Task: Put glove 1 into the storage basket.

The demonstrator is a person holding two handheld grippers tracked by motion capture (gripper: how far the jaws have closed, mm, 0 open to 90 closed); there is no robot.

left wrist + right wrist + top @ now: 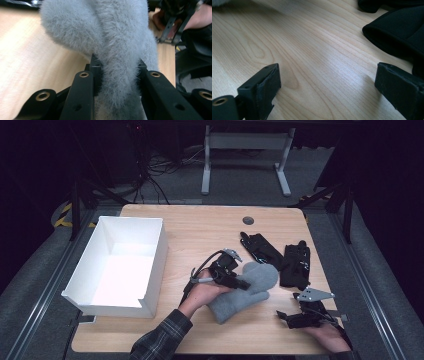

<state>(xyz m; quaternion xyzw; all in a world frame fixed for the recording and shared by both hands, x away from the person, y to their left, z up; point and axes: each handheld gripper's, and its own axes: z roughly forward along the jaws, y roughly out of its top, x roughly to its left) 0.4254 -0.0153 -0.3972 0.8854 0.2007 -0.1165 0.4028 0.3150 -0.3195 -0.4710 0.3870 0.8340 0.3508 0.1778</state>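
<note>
A pair of fluffy grey mittens lies on the wooden table, right of centre. My left gripper is shut on a grey mitten; its black pads press into the fleece from both sides. The mitten's far part bulges above the jaws. My right gripper rests low at the table's front right, its jaws wide apart with bare wood between them. Two black gloves lie behind it; the cuff of a black glove is just beyond the right jaw.
A white open box stands on the left part of the table. A second black glove lies angled toward the table's middle back. A round cable hole sits near the far edge. The floor beyond holds desk legs and cables.
</note>
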